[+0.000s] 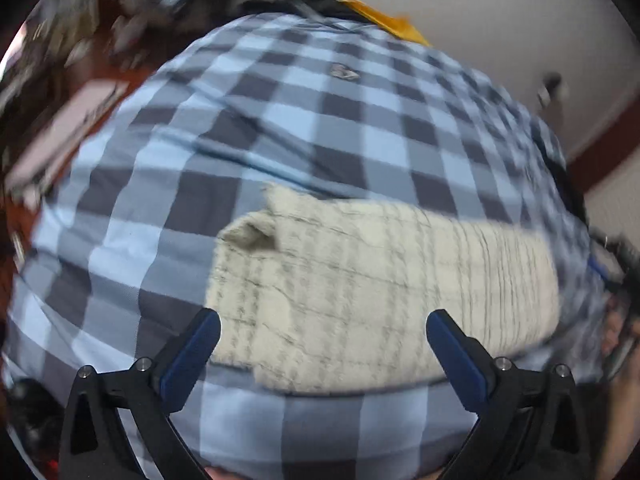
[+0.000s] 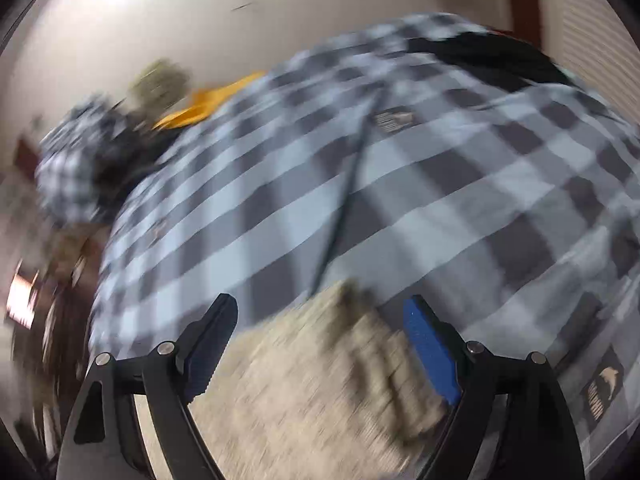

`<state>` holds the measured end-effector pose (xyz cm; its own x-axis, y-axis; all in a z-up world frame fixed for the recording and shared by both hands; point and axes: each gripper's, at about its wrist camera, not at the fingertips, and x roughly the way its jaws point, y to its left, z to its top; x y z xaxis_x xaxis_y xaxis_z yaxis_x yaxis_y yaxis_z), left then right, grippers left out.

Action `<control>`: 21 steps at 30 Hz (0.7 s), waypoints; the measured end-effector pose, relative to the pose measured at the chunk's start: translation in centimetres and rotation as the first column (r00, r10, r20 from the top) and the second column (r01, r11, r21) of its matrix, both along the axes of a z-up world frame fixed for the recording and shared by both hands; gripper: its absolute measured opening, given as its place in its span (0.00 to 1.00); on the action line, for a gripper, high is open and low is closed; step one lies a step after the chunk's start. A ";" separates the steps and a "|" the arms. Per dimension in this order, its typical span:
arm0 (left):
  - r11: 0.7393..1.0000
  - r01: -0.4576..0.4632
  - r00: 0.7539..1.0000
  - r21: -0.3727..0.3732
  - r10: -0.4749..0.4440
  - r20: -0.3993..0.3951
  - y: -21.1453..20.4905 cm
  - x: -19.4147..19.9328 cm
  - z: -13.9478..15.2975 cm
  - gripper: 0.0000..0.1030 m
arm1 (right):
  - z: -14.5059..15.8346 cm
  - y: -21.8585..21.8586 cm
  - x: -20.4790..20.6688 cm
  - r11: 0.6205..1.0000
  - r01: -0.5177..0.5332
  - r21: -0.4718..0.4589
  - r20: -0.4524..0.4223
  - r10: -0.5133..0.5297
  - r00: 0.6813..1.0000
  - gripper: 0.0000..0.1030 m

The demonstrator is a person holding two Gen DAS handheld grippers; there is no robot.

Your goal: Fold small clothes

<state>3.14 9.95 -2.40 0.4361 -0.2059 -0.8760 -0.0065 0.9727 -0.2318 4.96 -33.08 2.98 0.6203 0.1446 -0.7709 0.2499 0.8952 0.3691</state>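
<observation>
Left wrist view: left hand-held gripper (image 1: 323,330) spread wide, empty, above folded cream knit garment (image 1: 380,288) lying on blue-grey checked bedspread (image 1: 280,128). Orange cloth (image 1: 384,20) at far edge.

Right wrist view, blurred: right hand-held gripper (image 2: 320,316) wide open, gripping nothing; garment (image 2: 312,380) lies between fingers, below them.

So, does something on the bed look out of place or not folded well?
Mostly tidy. The cream knitted garment lies folded on the blue checked cover, but one corner at its upper left is turned up and puckered. Both tongs stand open, holding nothing. The pictures are blurred, so finer faults cannot be judged.
</observation>
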 end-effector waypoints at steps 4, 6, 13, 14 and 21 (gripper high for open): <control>0.995 0.013 1.000 -0.094 -0.013 0.011 -3.2 0.2 -0.8 1.00 | -2.0 6.0 -1.8 0.975 -0.224 0.001 -0.060 0.224 0.973 0.80; 0.996 0.033 0.999 -0.077 -0.030 0.034 -4.9 1.2 -1.4 1.00 | -2.9 10.1 -1.6 0.928 -0.368 -0.064 -0.110 0.360 0.926 0.80; 0.968 0.154 0.986 0.199 -0.138 -0.092 -7.0 4.4 -7.6 1.00 | -7.9 18.6 0.2 0.686 -0.704 -0.181 -0.253 0.660 0.708 0.80; 0.943 0.163 0.986 0.291 -0.144 -0.087 -6.8 4.3 -8.0 1.00 | -9.8 18.4 0.8 0.670 -0.729 -0.139 -0.324 0.665 0.673 0.80; 0.988 -0.088 0.966 0.128 0.117 -0.232 2.0 5.0 -10.1 1.00 | -10.3 7.0 2.6 0.897 -0.435 0.077 -0.350 0.433 0.831 0.78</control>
